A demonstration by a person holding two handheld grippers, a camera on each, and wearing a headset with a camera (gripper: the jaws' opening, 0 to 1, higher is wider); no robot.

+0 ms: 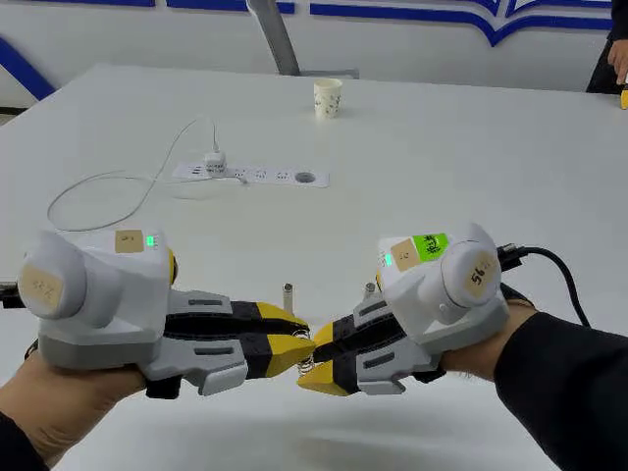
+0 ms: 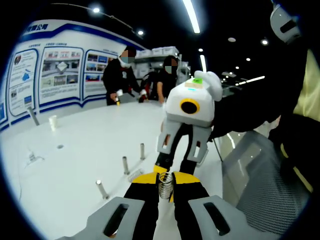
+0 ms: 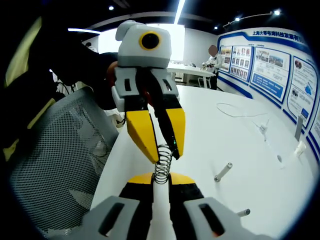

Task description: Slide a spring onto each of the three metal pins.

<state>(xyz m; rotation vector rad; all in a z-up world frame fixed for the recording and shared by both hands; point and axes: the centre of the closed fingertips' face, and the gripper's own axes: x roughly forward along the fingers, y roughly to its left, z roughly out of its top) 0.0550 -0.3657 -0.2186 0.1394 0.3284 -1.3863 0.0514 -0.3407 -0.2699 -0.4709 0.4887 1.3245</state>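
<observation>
Left tool (image 1: 305, 345): jaws narrow, pinched on one end of a spring (image 1: 306, 365). Right tool (image 1: 313, 361): jaws likewise narrow, on the other end of that spring. In the right gripper view the coil (image 3: 162, 164) bridges the two sets of yellow tips. It is clear of the tabletop (image 1: 442, 177).

Pose: tools roughly level and aimed at each other, tips meeting at the near side. The left hand (image 1: 44, 407) and right hand (image 1: 483, 355) grip the bodies from behind, forearms low.

Pins: the left gripper view shows three upright pins, near (image 2: 101, 189), middle (image 2: 125, 165) and far (image 2: 142, 151), all bare, just beyond the tips. A coil-like item (image 2: 135, 174) lies by the middle pin, too small to confirm.

Judgement: the step is a hand-over or re-grip of the first spring, with no pin loaded yet. Next, one tool must let go. The other must turn the coil upright, line its bore over a pin top, and lower it straight; an off-axis approach would likely catch on the pin.

Farther off: power strip (image 1: 250, 175), paper cup (image 1: 328, 98).
</observation>
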